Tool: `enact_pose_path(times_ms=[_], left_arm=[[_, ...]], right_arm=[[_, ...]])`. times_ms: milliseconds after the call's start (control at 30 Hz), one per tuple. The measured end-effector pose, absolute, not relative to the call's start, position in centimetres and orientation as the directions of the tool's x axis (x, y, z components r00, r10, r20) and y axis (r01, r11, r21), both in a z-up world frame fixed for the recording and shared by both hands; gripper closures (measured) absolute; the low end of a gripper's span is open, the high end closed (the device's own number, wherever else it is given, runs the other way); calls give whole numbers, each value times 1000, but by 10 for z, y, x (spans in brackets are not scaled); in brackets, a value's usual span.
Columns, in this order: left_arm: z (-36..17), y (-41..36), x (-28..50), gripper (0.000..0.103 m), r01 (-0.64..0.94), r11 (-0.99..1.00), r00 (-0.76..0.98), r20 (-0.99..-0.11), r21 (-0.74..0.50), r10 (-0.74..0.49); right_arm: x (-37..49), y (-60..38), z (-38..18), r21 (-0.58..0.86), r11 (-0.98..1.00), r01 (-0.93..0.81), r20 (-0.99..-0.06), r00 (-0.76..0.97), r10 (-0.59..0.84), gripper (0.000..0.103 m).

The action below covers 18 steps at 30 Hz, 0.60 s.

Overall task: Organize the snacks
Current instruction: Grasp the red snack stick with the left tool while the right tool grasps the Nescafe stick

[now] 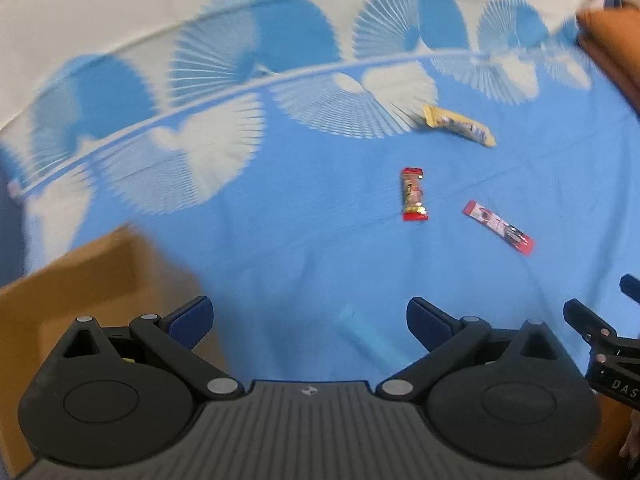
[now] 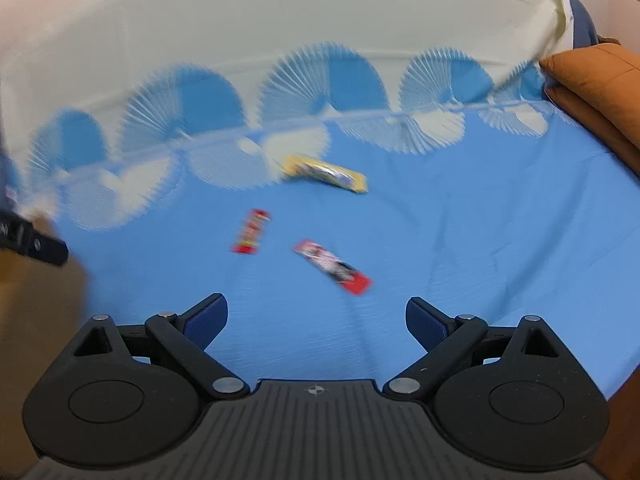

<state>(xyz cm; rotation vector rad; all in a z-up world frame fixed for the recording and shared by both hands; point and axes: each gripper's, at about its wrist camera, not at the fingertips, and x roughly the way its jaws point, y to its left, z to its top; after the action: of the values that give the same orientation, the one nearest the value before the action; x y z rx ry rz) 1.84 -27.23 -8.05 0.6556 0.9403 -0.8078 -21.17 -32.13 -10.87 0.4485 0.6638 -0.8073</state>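
Observation:
Three wrapped snacks lie on the blue cloth [image 1: 280, 220]: a yellow bar [image 1: 460, 126] [image 2: 326, 172] farthest away, a short red packet [image 1: 414, 195] [image 2: 251, 232], and a long red-and-white stick [image 1: 498, 227] [image 2: 332, 266]. A blurred pale teal shape [image 1: 364, 334] shows between the left fingers, too smeared to identify. My left gripper [image 1: 310, 320] is open and holds nothing, above the cloth beside a brown cardboard box [image 1: 80, 280]. My right gripper [image 2: 316, 320] is open too, nothing in it, short of the long red stick.
The cloth has a white fan-pattern border [image 2: 320, 92] at the far side. An orange cushion [image 2: 592, 92] [image 1: 612, 48] sits at the right edge. The box [image 2: 36, 300] stands at the left, with the left gripper's finger [image 2: 36, 242] over it. Both views are motion-blurred.

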Motion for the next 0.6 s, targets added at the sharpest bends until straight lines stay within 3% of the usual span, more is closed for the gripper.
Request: enact_pose_path(times_ms=[300, 433, 600], left_arm=[[-180, -399, 48, 0, 866, 488, 265, -928, 109, -264], [-204, -435, 57, 0, 872, 484, 240, -927, 76, -287], [-221, -450, 64, 0, 867, 490, 276, -908, 93, -316]], right_arm=[[-167, -425, -200, 81, 663, 744, -779, 462, -423, 7], [-151, -440, -225, 45, 734, 677, -767, 494, -409, 0], [-154, -439, -233, 34, 777, 628, -701, 569, -429, 0]])
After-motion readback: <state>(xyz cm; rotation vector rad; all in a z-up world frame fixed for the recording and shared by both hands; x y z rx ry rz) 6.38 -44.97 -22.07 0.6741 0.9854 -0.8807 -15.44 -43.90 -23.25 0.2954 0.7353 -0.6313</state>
